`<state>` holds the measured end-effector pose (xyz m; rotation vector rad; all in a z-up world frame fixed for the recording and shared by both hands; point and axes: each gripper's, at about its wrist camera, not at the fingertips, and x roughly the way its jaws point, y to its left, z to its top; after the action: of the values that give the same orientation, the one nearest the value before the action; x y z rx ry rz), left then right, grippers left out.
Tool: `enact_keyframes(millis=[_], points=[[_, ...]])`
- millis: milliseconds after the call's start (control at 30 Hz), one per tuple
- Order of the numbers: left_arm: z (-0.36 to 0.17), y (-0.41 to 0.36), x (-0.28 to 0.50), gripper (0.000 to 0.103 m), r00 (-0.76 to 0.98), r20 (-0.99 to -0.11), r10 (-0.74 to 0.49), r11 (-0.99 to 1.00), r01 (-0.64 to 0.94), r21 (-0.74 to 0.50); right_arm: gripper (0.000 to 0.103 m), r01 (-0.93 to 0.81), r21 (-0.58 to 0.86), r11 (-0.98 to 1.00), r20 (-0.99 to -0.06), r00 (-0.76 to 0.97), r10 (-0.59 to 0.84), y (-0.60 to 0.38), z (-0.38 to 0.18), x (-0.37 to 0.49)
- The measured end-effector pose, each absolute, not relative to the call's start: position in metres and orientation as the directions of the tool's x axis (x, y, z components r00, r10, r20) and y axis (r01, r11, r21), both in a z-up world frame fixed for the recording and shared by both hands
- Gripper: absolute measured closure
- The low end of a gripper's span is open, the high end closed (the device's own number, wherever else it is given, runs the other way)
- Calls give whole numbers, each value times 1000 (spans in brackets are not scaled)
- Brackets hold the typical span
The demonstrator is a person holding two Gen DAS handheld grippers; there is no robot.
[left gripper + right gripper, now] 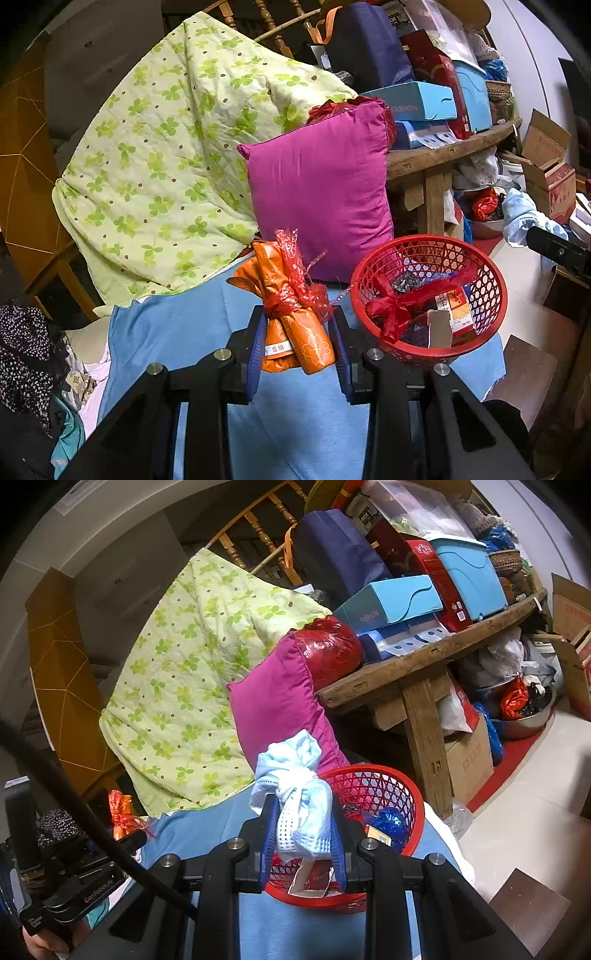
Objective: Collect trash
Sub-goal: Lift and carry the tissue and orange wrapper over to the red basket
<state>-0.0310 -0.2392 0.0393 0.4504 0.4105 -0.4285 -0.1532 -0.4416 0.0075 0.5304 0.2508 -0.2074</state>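
Note:
My left gripper (297,343) is shut on an orange wrapped package (291,325) tied with crinkled red ribbon, held just above the blue sheet (177,332). Right of it stands a red mesh basket (424,242) holding wrappers, red ribbon and a card carton. My right gripper (303,834) is shut on a wad of light blue cloth (299,797), which hangs over the near rim of the red basket (380,779). That cloth (517,218) also shows at the right edge of the left wrist view. In the right wrist view the orange package (120,808) peeks in at the far left.
A magenta pillow (321,192) and a green clover quilt (166,147) lean behind the basket. A wooden table (424,657) piled with blue and red boxes stands at the right, with boxes and a metal bowl (528,720) beneath. Clothes (26,350) lie at the left.

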Motion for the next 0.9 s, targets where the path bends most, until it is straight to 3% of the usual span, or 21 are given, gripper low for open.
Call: enact_keyframes(millis=[900], points=[[32,-261,-24,68,816,-483,-319,796,507,330,76,289,485,825,-308,940,-149,-450,-3,-158]])
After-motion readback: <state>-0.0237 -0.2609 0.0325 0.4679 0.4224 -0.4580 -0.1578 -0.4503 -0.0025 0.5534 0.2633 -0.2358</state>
